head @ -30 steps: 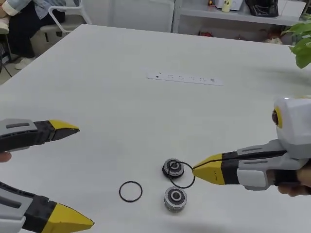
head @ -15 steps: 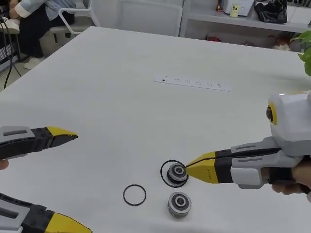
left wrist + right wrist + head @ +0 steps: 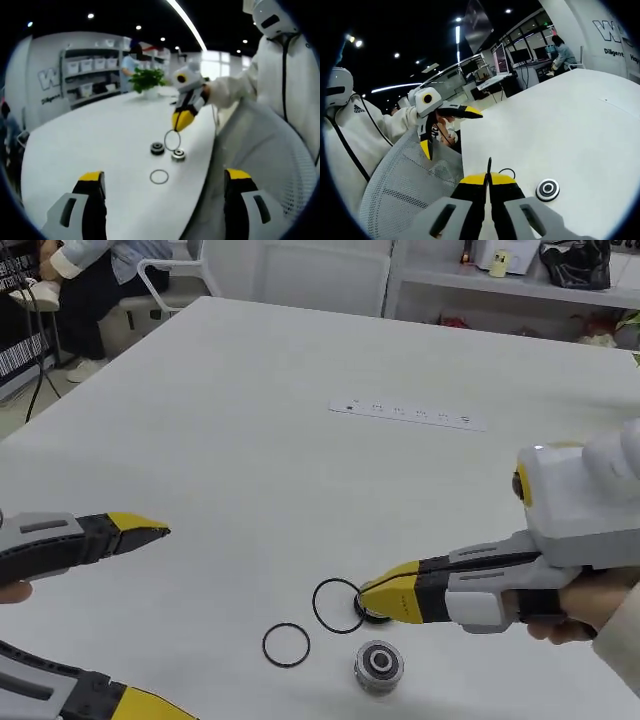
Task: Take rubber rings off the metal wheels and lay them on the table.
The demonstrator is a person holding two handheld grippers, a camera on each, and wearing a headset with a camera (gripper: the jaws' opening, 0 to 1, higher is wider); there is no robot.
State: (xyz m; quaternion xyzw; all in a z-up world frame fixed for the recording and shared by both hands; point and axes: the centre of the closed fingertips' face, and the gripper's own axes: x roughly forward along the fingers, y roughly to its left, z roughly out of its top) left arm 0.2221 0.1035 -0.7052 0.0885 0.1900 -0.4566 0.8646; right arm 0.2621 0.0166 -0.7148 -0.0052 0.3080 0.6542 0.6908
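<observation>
**Head view.** Right gripper: fingers pressed together, pinching a rubber ring that reached out past the tips. A wheel sat just under those tips, mostly hidden. The second wheel was near, on the person's side. A loose ring lay flat on the table between the two grippers. Left gripper: fingers spread wide, well apart from all parts. Bare tabletop ran beyond the tips to a power strip.

**Left gripper view.** Left gripper spread, with the loose ring straight ahead between the fingers. Wheel and second wheel were beyond it. The rubber ring hung from the right gripper. The table edge passed close by the second wheel.

**Right gripper view.** Right gripper pressed together, the rubber ring edge-on, rising from the tips. A wheel lay just right of them; which one, could not tell. The left gripper was beyond, spread.
</observation>
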